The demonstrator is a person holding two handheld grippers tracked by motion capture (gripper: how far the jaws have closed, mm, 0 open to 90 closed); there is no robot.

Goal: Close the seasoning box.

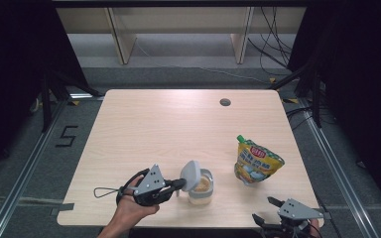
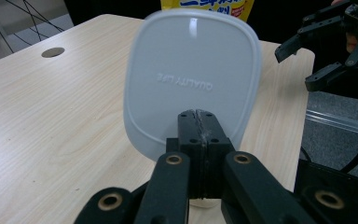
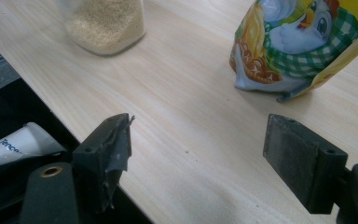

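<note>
A clear jar [image 1: 201,187] with tan granules stands near the table's front edge; its lower part [image 3: 103,25] shows in the right gripper view. My left gripper [image 1: 181,184] is shut on the jar's pale grey lid [image 1: 191,174], holding it tilted up on edge beside the jar's mouth. In the left gripper view the lid [image 2: 193,74] faces the camera, pinched at its lower rim by the jaws [image 2: 199,122]. A yellow spouted pouch [image 1: 256,161] stands to the right, also seen as the pouch [image 3: 303,42] ahead of my right gripper [image 3: 198,154]. That right gripper [image 1: 264,210] stands open at the front edge.
A round cable hole [image 1: 224,102] sits at the table's far right side. A white tube [image 3: 16,144] lies below the table's front edge. Wooden shelving legs and cables stand beyond the far edge. The table's [image 1: 154,129] far half is bare wood.
</note>
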